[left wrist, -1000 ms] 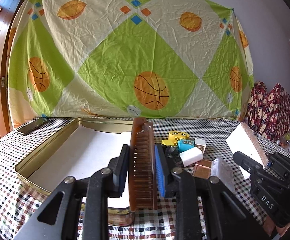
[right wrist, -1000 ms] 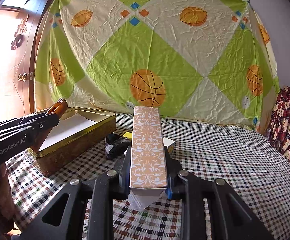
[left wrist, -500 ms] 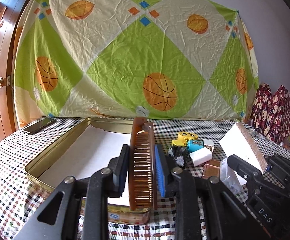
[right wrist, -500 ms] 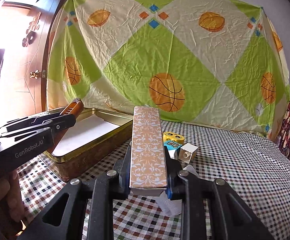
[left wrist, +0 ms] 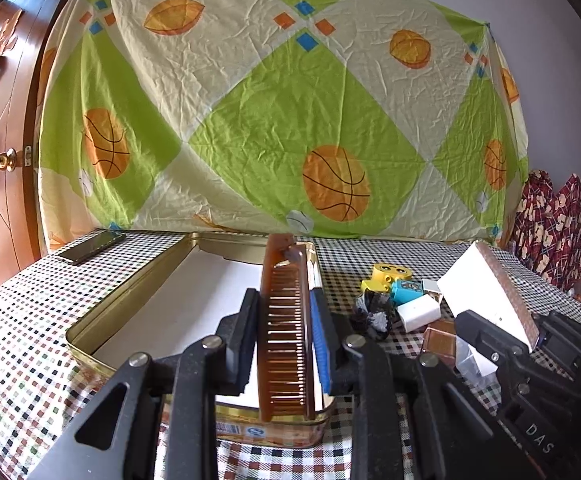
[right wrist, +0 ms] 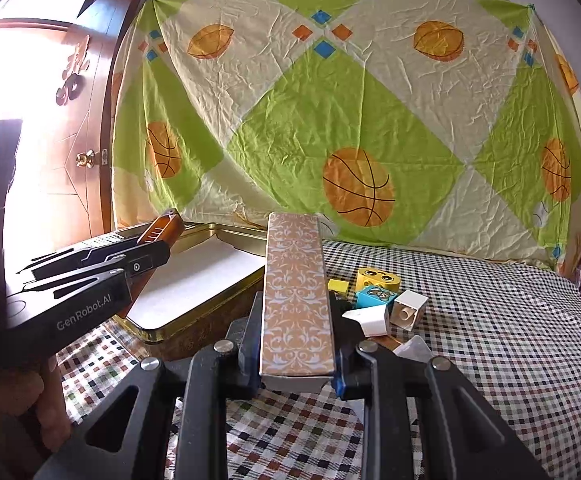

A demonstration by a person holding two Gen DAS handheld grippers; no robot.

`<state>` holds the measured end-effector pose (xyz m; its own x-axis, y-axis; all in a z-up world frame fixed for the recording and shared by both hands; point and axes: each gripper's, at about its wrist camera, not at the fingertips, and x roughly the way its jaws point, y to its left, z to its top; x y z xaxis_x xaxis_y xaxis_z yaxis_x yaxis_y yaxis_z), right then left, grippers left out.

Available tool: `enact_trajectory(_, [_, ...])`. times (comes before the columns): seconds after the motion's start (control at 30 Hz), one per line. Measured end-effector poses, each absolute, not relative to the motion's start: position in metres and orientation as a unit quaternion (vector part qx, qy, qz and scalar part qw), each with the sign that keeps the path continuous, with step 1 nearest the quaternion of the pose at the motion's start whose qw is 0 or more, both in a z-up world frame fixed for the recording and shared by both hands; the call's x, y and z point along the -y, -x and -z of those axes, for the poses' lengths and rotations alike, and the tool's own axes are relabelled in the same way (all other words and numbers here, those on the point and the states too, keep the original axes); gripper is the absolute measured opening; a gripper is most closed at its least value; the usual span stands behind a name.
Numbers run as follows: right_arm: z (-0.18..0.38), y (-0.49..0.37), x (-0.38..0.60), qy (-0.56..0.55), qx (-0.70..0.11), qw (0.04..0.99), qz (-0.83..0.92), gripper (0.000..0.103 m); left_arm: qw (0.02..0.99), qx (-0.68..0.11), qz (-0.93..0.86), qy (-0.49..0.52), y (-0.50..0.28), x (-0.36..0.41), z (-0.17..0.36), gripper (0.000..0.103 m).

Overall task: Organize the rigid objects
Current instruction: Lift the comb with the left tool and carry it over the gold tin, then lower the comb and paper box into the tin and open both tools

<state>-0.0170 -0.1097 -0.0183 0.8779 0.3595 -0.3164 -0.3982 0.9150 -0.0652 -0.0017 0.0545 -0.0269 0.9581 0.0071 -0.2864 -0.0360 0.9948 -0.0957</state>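
In the left wrist view my left gripper (left wrist: 284, 296) is shut on a brown comb (left wrist: 286, 344), held on edge above the near right corner of an open gold tin (left wrist: 130, 292) with a white lining. In the right wrist view my right gripper (right wrist: 294, 300) is shut on a long box with an orange scroll pattern (right wrist: 296, 280), held just right of the tin (right wrist: 194, 322). The left gripper (right wrist: 158, 246) with the comb (right wrist: 162, 226) shows at the left there. The right gripper (left wrist: 510, 320) and its box (left wrist: 486, 292) show at the right of the left wrist view.
Small items lie in a cluster on the checked cloth right of the tin: a yellow block (right wrist: 376, 276), a blue block (right wrist: 374, 296), white pieces (right wrist: 410, 308), a dark bundle (left wrist: 372, 314) and a copper-coloured tile (left wrist: 440, 344). A phone (left wrist: 90, 246) lies at the far left. A hanging sheet closes the back.
The right gripper with its box has swung left toward the tin, and the blocks have come into sight beside the box. The left gripper with the comb has barely shifted.
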Motion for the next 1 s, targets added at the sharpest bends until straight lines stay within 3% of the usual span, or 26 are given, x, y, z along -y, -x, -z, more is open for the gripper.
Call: enact_trajectory(1.0, [0.011, 0.014, 0.063, 0.078, -0.159, 0.952, -0.249, 0.028, 0.982, -0.171, -0.028, 0.078, -0.009, -0.099, 0.026, 0.024])
